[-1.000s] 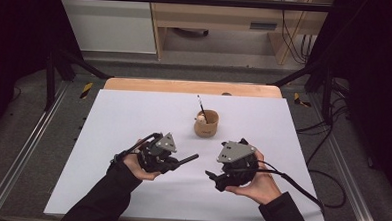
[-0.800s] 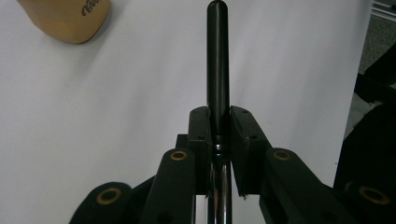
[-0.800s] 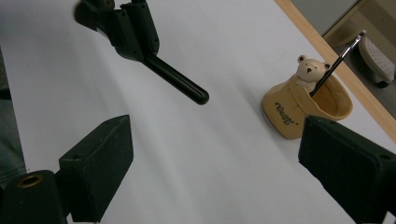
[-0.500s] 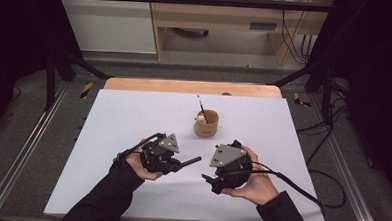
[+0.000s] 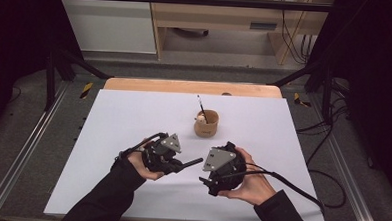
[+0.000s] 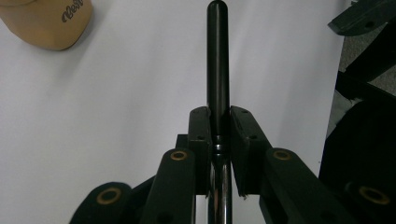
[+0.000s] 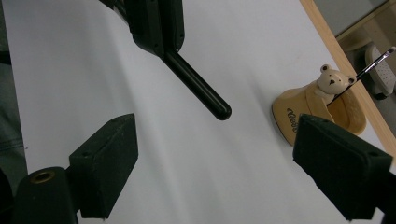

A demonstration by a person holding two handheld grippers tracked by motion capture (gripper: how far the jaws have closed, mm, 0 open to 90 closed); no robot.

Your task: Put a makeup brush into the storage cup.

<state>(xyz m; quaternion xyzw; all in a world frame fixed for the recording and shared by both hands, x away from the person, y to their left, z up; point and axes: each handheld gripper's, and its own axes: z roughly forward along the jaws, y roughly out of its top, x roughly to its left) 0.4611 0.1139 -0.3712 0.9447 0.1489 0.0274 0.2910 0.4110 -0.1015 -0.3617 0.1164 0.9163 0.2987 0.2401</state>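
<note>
My left gripper is shut on a slim black handle that sticks out to the right, toward the other hand. In the left gripper view the jaws clamp it near a shiny metal collar, and the rounded black end points away. My right gripper faces it from the right. Its wide-apart pads have just been closing a little, with nothing between them. The handle's tip hangs beyond the pads. A tan cup with a small bear figure holds a thin brush behind both grippers.
A white sheet covers the table, and a wooden strip runs along its far edge. The tan cup stands right of the handle in the right gripper view and at the top left in the left gripper view. Cables trail off to the right.
The right gripper has shifted a little to the left, closer to the handle's tip. The left gripper and the cup have stayed where they were.
</note>
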